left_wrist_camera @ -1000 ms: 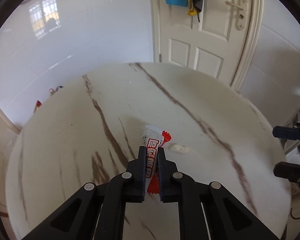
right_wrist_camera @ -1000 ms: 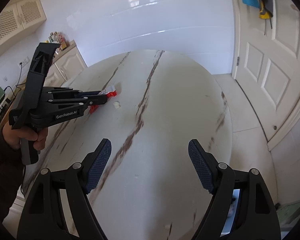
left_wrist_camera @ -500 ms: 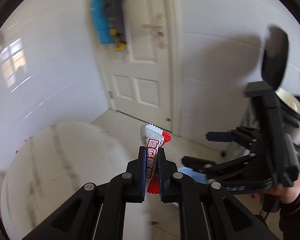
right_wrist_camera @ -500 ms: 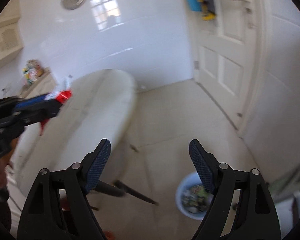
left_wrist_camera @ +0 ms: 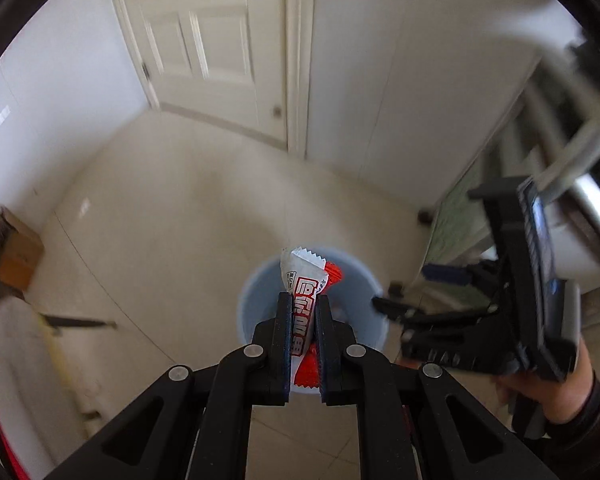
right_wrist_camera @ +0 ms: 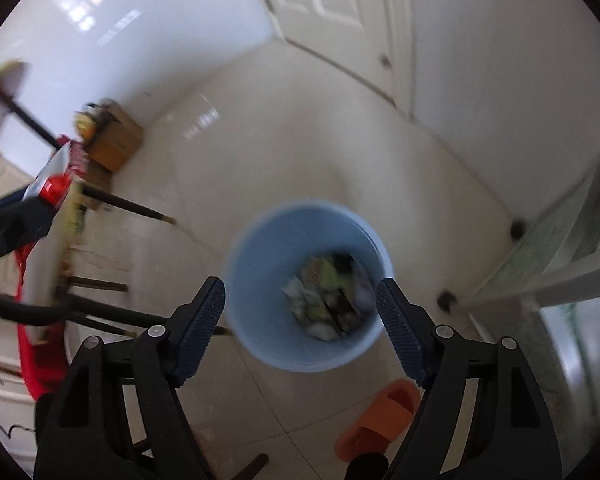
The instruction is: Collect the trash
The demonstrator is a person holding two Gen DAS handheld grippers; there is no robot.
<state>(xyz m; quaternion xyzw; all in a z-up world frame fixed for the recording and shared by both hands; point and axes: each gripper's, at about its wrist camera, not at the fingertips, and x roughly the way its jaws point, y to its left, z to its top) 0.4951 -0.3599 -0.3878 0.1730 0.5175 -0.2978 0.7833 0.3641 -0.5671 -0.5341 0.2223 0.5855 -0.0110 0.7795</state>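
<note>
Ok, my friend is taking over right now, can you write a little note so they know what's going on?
Left gripper: shut on the red-and-white wrapper, above the blue bin.
Right gripper: open and empty, jaws just narrowed a little, also above the bin.
Done: wrapper picked up and brought to the bin, which already holds other trash.
Left: open the left gripper so the wrapper drops in.

We see our right gripper [right_wrist_camera: 300, 312], its jaws just closing a bit, empty, above a blue bin [right_wrist_camera: 260, 248] of trash.
</note>
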